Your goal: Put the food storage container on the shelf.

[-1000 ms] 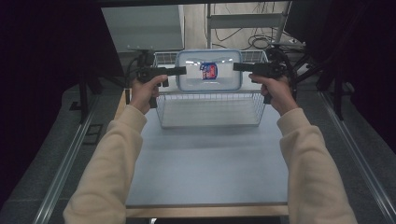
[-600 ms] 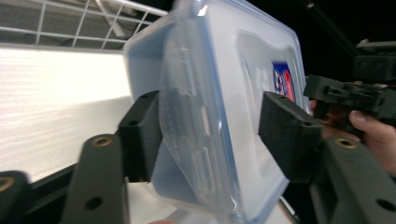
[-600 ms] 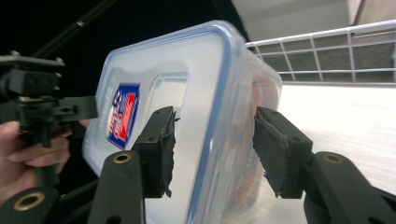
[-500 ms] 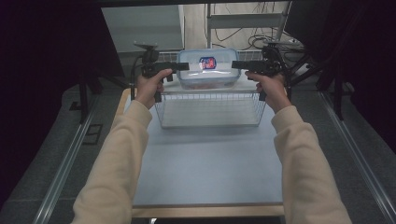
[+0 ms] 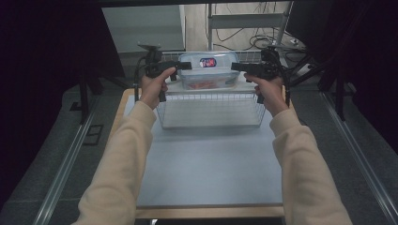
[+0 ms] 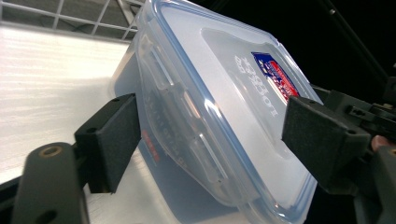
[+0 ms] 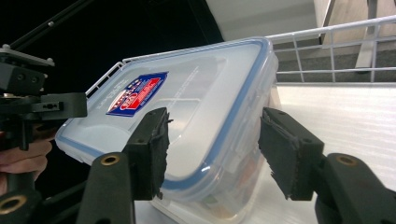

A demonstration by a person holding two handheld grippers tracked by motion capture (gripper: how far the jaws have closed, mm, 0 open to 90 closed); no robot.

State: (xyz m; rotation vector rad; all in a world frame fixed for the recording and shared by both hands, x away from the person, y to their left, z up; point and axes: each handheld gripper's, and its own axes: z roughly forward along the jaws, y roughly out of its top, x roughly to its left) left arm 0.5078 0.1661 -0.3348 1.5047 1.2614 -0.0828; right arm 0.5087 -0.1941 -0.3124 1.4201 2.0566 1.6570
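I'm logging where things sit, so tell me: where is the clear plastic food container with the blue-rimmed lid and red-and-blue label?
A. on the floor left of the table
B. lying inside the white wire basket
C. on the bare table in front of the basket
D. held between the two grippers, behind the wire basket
D: the clear plastic food container sits between the left gripper and right gripper, behind the white wire basket.

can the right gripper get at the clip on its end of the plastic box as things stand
Probably yes: the right gripper already has its open jaws either side of that end of the lidded box, with nothing between them and the clip.
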